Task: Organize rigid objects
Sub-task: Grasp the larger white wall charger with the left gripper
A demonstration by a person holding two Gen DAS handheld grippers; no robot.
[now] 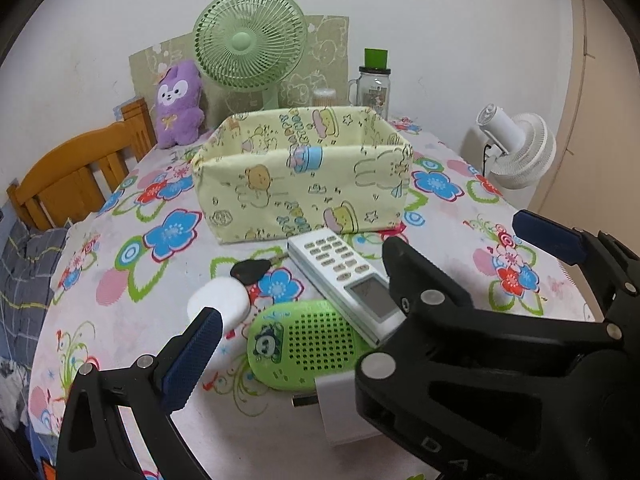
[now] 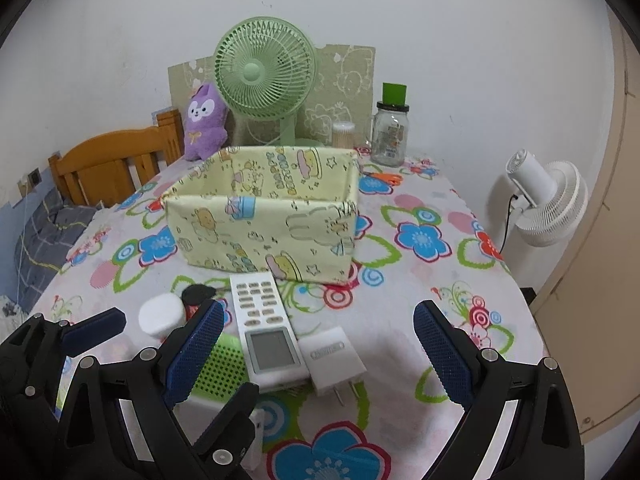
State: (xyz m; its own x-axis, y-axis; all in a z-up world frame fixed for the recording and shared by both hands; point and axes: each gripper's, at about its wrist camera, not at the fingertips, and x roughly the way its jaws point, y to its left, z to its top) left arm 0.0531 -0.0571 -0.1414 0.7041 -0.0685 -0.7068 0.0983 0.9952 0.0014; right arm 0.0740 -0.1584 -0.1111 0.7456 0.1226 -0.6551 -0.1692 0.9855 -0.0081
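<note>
Near the front edge of the bench [image 2: 400, 320], from left to right, lie a white round lidded jar [image 2: 162, 316], a black car key [image 2: 197, 293] just behind it, a green perforated speaker-like case [image 1: 304, 346], a white remote control [image 2: 264, 328] and a white plug-in charger [image 2: 334, 354] touching the remote's right side. All 5 look light and stiff; the remote's smooth plastic could slip, so I would pinch it across its narrow width near the middle, while the charger is best taken on its flat sides, clear of the 2 prongs. The rounded green case may roll out of a shallow pinch. The left tool [image 1: 360, 276] hangs released over the jar and green case, its fingers spread wide and holding nothing. The right tool [image 2: 320, 356] is likewise spread apart, framing the remote and charger without touching either. Behind the cluster stands the yellow fabric storage box [image 2: 264, 224], soft-walled and open-topped; what shows of its interior holds nothing, though its floor is hidden.
</note>
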